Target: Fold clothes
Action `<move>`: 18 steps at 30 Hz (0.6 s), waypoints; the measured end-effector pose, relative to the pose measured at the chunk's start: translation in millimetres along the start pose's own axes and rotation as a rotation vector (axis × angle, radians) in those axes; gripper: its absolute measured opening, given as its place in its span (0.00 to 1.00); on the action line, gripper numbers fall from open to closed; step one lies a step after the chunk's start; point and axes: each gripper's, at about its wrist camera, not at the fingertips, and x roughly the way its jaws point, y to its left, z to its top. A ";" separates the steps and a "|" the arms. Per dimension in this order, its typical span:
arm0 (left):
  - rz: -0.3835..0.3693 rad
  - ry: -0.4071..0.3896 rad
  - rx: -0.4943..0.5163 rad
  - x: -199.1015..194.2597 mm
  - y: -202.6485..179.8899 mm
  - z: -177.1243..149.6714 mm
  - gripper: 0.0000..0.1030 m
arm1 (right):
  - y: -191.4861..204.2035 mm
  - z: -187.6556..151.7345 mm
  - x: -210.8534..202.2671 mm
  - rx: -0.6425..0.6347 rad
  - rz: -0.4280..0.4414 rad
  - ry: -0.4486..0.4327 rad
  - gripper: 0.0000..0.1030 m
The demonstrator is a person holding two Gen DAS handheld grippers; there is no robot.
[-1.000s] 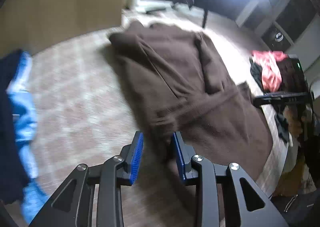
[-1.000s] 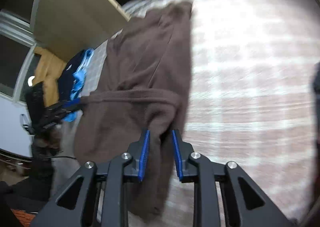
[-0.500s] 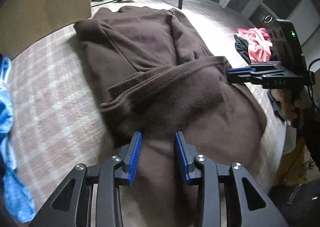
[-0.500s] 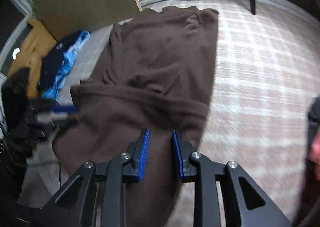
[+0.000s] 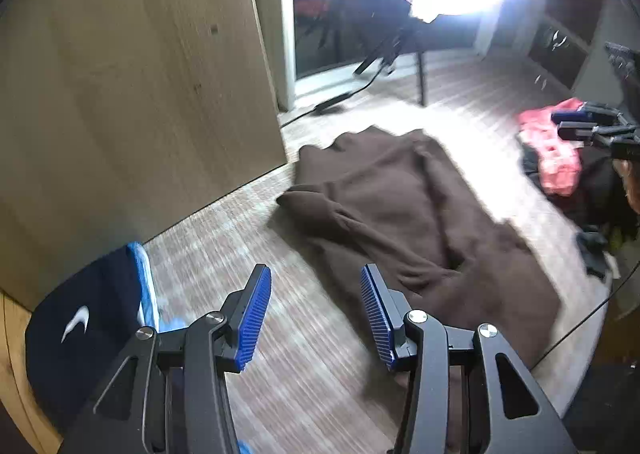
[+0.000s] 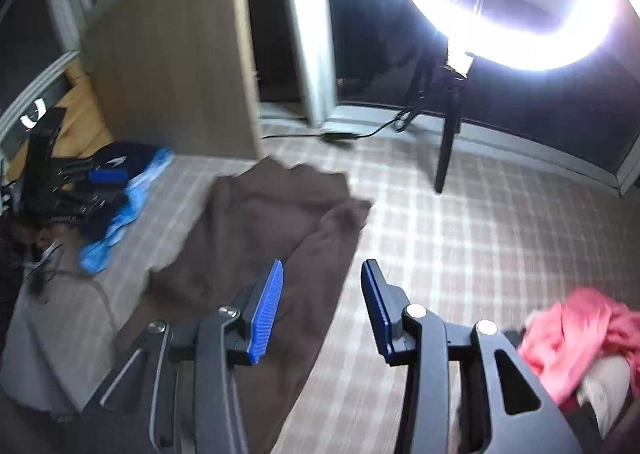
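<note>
A brown fleece garment [image 5: 400, 210] lies spread flat on the checked carpet; it also shows in the right wrist view [image 6: 276, 230]. My left gripper [image 5: 314, 314] is open and empty, raised above the carpet at the garment's near left edge. My right gripper [image 6: 322, 310] is open and empty, raised above the garment's near right edge. Each gripper shows in the other's view: the right one at the far right [image 5: 588, 126], the left one at the far left [image 6: 88, 186].
A navy and blue clothes pile [image 5: 100, 318] lies left, also in the right wrist view [image 6: 120, 194]. A pink and dark pile [image 5: 556, 158] lies right, also in the right wrist view [image 6: 576, 334]. A wooden panel [image 5: 140, 94] and a ring light on a stand [image 6: 520, 2] stand behind.
Both grippers have let go of the brown garment, opened, and lifted back. The garment now lies flat on the carpet.
</note>
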 end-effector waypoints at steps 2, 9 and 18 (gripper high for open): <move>-0.011 0.026 -0.005 28.4 6.7 9.7 0.43 | -9.3 9.1 39.3 0.035 0.013 0.036 0.39; -0.052 0.113 -0.014 119.3 30.8 37.8 0.43 | -47.0 31.8 151.9 0.118 0.040 0.159 0.39; -0.045 0.142 0.081 168.5 24.9 48.8 0.50 | -49.2 37.7 198.0 0.060 0.092 0.193 0.53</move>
